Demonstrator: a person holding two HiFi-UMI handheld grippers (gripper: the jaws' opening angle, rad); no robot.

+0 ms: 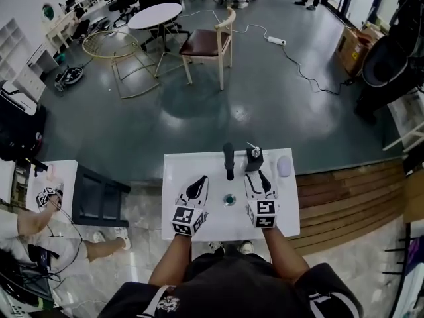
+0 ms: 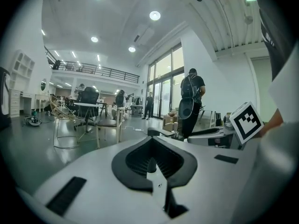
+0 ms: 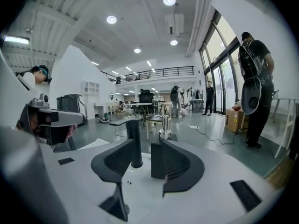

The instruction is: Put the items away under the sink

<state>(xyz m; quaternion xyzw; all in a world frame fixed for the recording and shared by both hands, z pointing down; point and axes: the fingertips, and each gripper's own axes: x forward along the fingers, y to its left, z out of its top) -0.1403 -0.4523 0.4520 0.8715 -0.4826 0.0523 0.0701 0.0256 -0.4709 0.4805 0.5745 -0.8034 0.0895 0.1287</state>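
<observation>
On the white tabletop (image 1: 179, 171) stand a black faucet-like post (image 1: 228, 161), a black dispenser box with a chrome pump (image 1: 254, 158) and a white oval item (image 1: 284, 166). A small round drain (image 1: 229, 199) sits between my two grippers. My left gripper (image 1: 199, 179) rests low over the table left of the drain, its jaws (image 2: 150, 136) meeting at the tips with nothing in them. My right gripper (image 1: 260, 175) is open just behind the dispenser. In the right gripper view the dispenser (image 3: 159, 160) stands at the gap by the right finger, and the post (image 3: 134, 143) beyond.
Behind the table lie a grey floor with a wooden chair (image 1: 209, 44), a round white table (image 1: 154, 15) and a power strip on a cable (image 1: 275, 41). A wooden step (image 1: 344, 204) runs to the right. A seated person (image 1: 40, 217) and a dark cabinet (image 1: 96, 197) are at the left.
</observation>
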